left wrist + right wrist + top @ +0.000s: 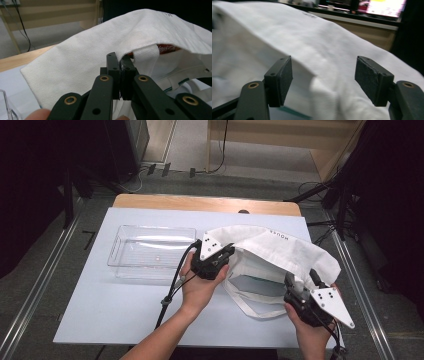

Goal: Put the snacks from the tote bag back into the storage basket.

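Observation:
A white cloth tote bag [280, 247] lies on the right half of the white table top [100, 300], its mouth facing the person. My left gripper [229, 251] is shut on the bag's upper rim and holds it raised, so the bag gapes. Seen in the left gripper view, the jaws [121, 58] pinch the hem of the bag [87, 57], with something red-printed [167, 47] under the cloth. A teal-grey flat item [255, 285] lies inside. My right gripper [301, 279] is open at the bag's near right edge; its pads [284, 75] straddle a fold of the white cloth [312, 37].
A clear plastic tray [117, 245] stands left of the bag, close behind my left hand. The bag's strap [250, 309] loops toward the front edge. A wooden table edge [200, 202] runs along the back. Cables and dark stands sit on the floor beyond.

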Motion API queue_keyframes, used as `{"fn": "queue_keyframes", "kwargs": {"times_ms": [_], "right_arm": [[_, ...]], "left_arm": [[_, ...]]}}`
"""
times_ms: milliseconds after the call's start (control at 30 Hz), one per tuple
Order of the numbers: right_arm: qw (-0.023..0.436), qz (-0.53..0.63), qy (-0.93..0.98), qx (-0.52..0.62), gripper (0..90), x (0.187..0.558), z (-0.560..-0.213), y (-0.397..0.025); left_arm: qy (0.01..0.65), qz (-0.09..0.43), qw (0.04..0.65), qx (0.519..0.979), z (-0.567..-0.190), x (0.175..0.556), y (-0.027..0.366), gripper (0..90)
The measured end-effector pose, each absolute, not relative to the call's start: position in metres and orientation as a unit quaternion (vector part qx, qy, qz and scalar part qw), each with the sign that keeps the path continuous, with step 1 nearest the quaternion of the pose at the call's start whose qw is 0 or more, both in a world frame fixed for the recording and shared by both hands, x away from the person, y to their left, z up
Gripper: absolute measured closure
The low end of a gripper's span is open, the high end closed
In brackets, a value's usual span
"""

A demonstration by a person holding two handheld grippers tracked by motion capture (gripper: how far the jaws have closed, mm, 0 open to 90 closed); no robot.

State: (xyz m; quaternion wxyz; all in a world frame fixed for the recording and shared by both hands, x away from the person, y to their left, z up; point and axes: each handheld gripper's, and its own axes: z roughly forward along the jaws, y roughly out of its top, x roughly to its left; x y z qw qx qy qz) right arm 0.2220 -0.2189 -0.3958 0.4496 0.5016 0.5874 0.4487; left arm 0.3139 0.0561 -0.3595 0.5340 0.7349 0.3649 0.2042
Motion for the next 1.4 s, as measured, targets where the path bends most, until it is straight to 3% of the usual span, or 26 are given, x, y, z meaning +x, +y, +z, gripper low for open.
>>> {"fn": "queue_keyframes", "kwargs": {"times_ms": [67,167,233,333,567,833,933,967,1000,1067,1267,1400], "right_arm": [[0.441,0.447,0.592,0.505,31.2,0.23,-0.398,-0.226],[0.439,0.443,0.613,0.484,48.9,0.233,-0.397,-0.228],[0.44,0.43,0.63,0.474,45.1,0.236,-0.398,-0.225],[0.423,0.417,0.646,0.479,29.5,0.243,-0.402,-0.222],[0.442,0.413,0.649,0.461,31.3,0.243,-0.404,-0.222],[0.42,0.417,0.653,0.472,28.5,0.243,-0.407,-0.225],[0.432,0.409,0.651,0.472,45.1,0.242,-0.409,-0.226],[0.432,0.409,0.651,0.472,45.1,0.242,-0.409,-0.226],[0.432,0.407,0.657,0.465,56.8,0.242,-0.411,-0.225],[0.441,0.405,0.66,0.454,70.1,0.241,-0.412,-0.223],[0.45,0.456,0.625,0.445,82.7,0.235,-0.4,-0.233],[0.441,0.483,0.608,0.45,83.8,0.235,-0.389,-0.239]], "left_arm": [[0.362,0.199,0.537,0.735,-0.359,0.315,0.056,89.9],[0.361,0.19,0.544,0.733,-0.358,0.316,0.055,89.9],[0.364,0.183,0.549,0.73,-0.358,0.317,0.055,89.9],[0.372,0.168,0.562,0.719,-0.354,0.32,0.058,89.9],[0.38,0.156,0.569,0.712,-0.352,0.322,0.06,89.8],[0.382,0.153,0.571,0.71,-0.351,0.322,0.063,89.7],[0.377,0.154,0.571,0.713,-0.354,0.32,0.062,89.7],[0.377,0.154,0.571,0.713,-0.354,0.32,0.062,89.7],[0.375,0.155,0.57,0.715,-0.356,0.32,0.062,89.8],[0.374,0.156,0.569,0.716,-0.358,0.319,0.062,89.7],[0.365,0.159,0.564,0.724,-0.365,0.318,0.063,87.3],[0.355,0.173,0.558,0.73,-0.367,0.315,0.059,73.6]]}}
